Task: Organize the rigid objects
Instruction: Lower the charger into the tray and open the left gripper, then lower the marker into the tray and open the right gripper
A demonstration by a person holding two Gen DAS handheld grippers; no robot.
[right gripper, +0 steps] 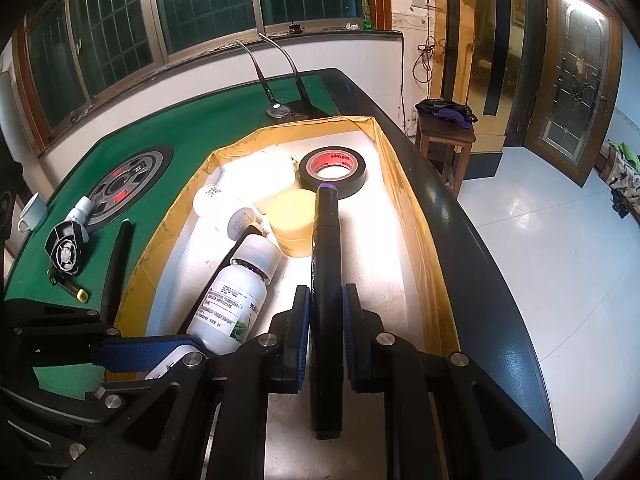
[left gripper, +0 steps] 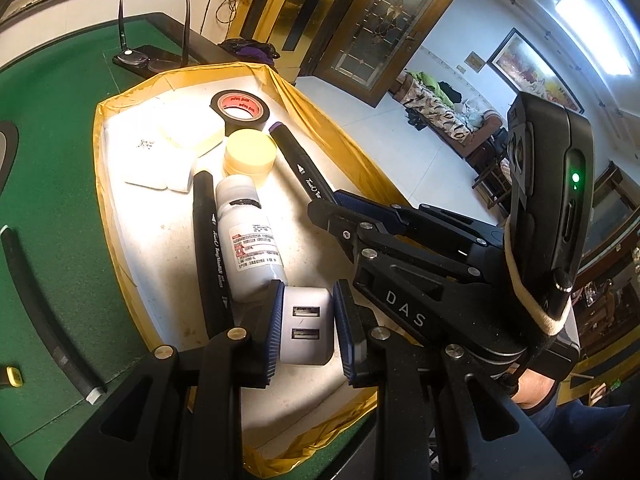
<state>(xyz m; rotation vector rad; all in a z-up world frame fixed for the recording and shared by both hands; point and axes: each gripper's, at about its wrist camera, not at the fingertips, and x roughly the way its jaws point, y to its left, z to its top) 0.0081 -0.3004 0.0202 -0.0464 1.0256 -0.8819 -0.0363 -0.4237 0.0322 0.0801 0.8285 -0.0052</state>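
A gold-rimmed white tray (left gripper: 120,216) holds a black tape roll (left gripper: 240,110), a yellow jar (left gripper: 250,156), a white bottle (left gripper: 250,248) and a black marker (left gripper: 210,256). My left gripper (left gripper: 308,300) is shut on a white USB charger (left gripper: 306,328) just above the tray's near end, beside the bottle's base. In the right wrist view my right gripper (right gripper: 327,300) is shut on a second black marker (right gripper: 326,264) with purple ends, which points toward the tape roll (right gripper: 334,172). The right gripper (left gripper: 326,204) reaches in from the right, close to the left one.
The tray (right gripper: 424,240) sits on a green felt table (left gripper: 52,152). Eyeglasses (left gripper: 140,58) lie beyond it; a black pen (right gripper: 116,272), a tape measure (right gripper: 66,252) and a cup (right gripper: 30,210) lie left. White boxes (left gripper: 172,152) fill the tray's far-left corner. The table's dark edge (right gripper: 480,264) runs on the right.
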